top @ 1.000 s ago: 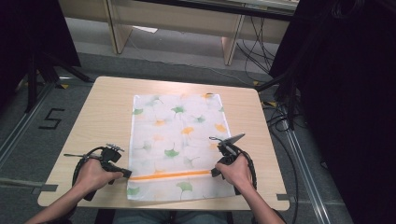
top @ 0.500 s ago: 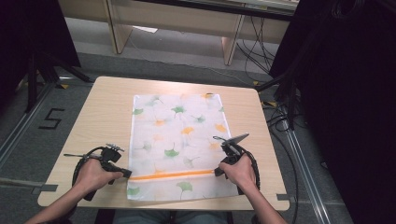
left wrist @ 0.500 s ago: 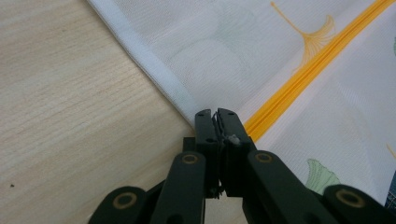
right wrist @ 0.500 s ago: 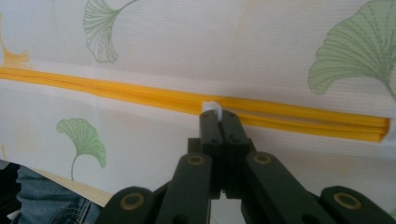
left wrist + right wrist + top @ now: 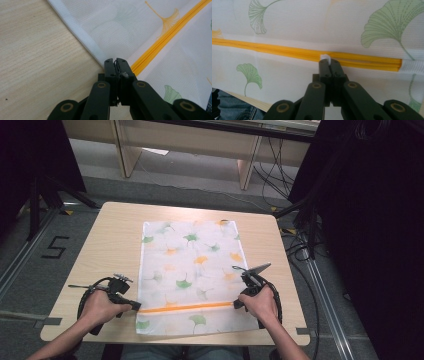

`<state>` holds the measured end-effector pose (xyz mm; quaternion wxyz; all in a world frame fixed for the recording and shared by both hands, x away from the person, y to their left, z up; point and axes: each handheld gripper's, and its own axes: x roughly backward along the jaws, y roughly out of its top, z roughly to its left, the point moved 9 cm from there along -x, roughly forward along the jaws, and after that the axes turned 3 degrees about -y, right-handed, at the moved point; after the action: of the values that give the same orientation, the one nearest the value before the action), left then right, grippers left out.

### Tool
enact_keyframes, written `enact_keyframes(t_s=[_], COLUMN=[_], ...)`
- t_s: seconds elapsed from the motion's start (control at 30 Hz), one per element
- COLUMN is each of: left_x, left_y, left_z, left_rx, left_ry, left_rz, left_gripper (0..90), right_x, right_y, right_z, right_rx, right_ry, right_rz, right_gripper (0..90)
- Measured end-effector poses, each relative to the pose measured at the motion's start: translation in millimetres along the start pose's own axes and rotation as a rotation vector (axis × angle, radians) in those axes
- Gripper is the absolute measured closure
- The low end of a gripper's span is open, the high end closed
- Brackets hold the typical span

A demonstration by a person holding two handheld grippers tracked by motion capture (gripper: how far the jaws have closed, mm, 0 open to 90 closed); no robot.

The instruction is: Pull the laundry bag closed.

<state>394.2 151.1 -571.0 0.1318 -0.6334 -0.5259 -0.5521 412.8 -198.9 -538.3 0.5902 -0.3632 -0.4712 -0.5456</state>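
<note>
My left tongs (image 5: pixel 116 60) are pressed together on the white hem of the mesh laundry bag (image 5: pixel 140 32), right at its left long edge where the orange zipper (image 5: pixel 165 37) ends; a thin fold of fabric sits between the tips. My right tongs (image 5: pixel 329 62) are likewise closed, pinching the small white zipper pull (image 5: pixel 325 57) that stands on the orange zipper (image 5: pixel 312 53), a little short of the zipper's closed end near the right hem. From the high view, I see the left tongs (image 5: pixel 134 305) at the bag's left edge and the right tongs (image 5: pixel 237 304) at the zipper near its right edge, each held in one of my hands, left hand (image 5: pixel 100 307) and right hand (image 5: pixel 260 304). The laundry bag (image 5: pixel 192 270) lies flat on the wooden bench (image 5: pixel 115 240), printed with green and orange ginkgo leaves, its long axis running from the near edge away from me, roughly centred on the bench. The zipper (image 5: pixel 185 308) crosses the bag's short width near my end, so the opening end points toward me. A cable (image 5: pixel 82 296) loops from the left tongs over the bench. On the floor to the left, a mark reading 5 (image 5: pixel 55 247) is taped.
</note>
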Motion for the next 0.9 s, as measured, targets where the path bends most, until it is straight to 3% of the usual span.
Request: enact_keyframes(t_s=[0.1, 0.3, 0.33, 0.6, 0.67, 0.8, 0.83, 0.9], left_x=[0.0, 0.0, 0.0, 0.3, 0.3, 0.3, 0.3, 0.1], left_y=[0.0, 0.0, 0.0, -0.3, -0.3, -0.3, -0.3, -0.1], left_z=[0.1, 0.0, 0.0, 0.2, 0.3, 0.2, 0.2, 0.1], left_rx=[-0.001, 0.000, 0.000, -0.002, -0.002, -0.001, -0.001, -0.001], left_ry=[0.000, 0.000, 0.000, 0.003, 0.002, 0.002, 0.002, 0.000], left_rz=[0.000, -0.001, 0.000, 0.002, 0.004, 0.003, 0.003, 0.001], left_gripper=[87.8, 87.8, 87.8, 87.8, 87.8, 87.8, 87.8, 87.8], right_x=[0.2, 4.0, 3.0, 5.5, 5.8, 7.6, 7.8, 8.6], right_y=[0.8, -0.5, 1.2, -0.4, 0.8, 1.1, 1.5, 1.6], right_z=[-3.3, -6.7, -8.0, -10.7, -14.4, -19.3, -18.1, -20.5], right_rx=[-0.004, -0.016, -0.017, -0.031, -0.026, -0.037, -0.050, -0.047], right_ry=[-0.008, 0.004, -0.006, 0.005, -0.016, -0.014, 0.011, -0.012], right_rz=[-0.019, -0.004, -0.031, -0.004, -0.021, -0.024, -0.028, -0.030], right_gripper=[90.0, 90.0, 90.0, 90.0, 90.0, 90.0, 90.0, 90.0])
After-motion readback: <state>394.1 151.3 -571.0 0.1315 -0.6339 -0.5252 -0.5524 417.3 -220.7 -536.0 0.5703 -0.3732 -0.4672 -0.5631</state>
